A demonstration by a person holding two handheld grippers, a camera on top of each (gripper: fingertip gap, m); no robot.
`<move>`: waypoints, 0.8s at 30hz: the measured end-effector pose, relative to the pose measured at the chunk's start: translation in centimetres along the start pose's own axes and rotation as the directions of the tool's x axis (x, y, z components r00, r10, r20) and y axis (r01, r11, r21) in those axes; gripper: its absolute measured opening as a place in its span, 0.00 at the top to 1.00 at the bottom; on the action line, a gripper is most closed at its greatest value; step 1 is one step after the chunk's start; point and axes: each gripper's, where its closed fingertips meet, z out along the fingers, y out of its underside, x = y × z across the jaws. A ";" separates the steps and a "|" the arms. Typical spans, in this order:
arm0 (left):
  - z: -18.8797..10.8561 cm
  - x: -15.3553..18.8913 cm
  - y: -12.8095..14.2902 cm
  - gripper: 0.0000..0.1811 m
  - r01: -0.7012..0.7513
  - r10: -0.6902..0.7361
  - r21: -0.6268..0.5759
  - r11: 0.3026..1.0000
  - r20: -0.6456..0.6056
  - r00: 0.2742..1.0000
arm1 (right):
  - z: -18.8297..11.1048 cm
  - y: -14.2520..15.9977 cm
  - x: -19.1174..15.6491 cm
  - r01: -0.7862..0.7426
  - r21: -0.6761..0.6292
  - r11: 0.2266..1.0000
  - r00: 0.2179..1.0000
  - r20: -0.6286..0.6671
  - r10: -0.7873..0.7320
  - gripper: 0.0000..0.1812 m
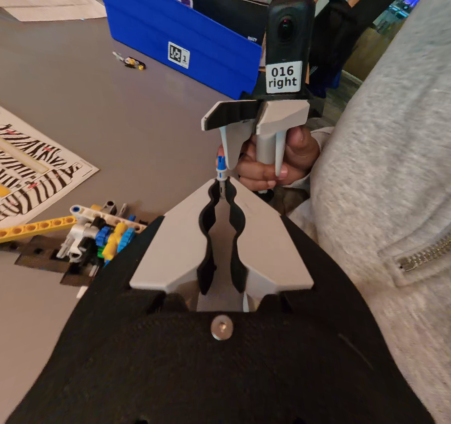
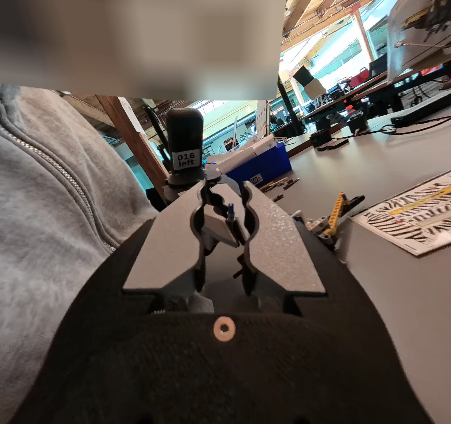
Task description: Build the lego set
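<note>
Left gripper (image 1: pixel 222 186) pinching grey-and-blue pin (image 1: pixel 221 170), right gripper (image 2: pixel 223 193) apart, seemingly empty

We see our left gripper (image 1: pixel 221 184) pinching a small grey-and-blue pin (image 1: pixel 221 171) at its fingertips, the pin standing upright above them. Just beyond it hangs the right gripper (image 1: pixel 253 168), fingers pointing down and spread apart, gripped by a hand (image 1: pixel 275 163) in a grey sleeve. To the left on the grey table (image 1: pixel 122 119) lie the partly built lego model (image 1: pixel 97 234), a striped sticker sheet (image 1: pixel 36 168) and, farther off, a blue bin (image 1: pixel 170 34).
</note>
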 end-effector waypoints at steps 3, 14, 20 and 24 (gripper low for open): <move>0.6 0.2 -0.3 0.98 0.015 -0.015 0.008 1.000 -0.039 0.999 | -0.3 -0.1 0.5 0.009 -0.008 1.000 1.000 -0.021 -0.010 0.86; 0.3 2.9 0.5 0.98 -0.067 0.068 0.046 0.997 -0.013 0.998 | -0.9 2.6 -2.1 0.192 -0.172 0.966 0.981 0.019 -0.192 0.94; -0.3 4.4 1.9 0.98 -0.084 0.083 0.077 0.994 0.005 0.997 | -1.1 4.3 -4.1 0.264 -0.236 0.935 0.964 0.040 -0.262 0.99; -0.8 5.7 2.7 0.98 -0.060 0.064 0.118 0.991 -0.024 0.998 | -1.0 5.3 -5.5 0.288 -0.265 0.920 0.958 0.073 -0.279 0.99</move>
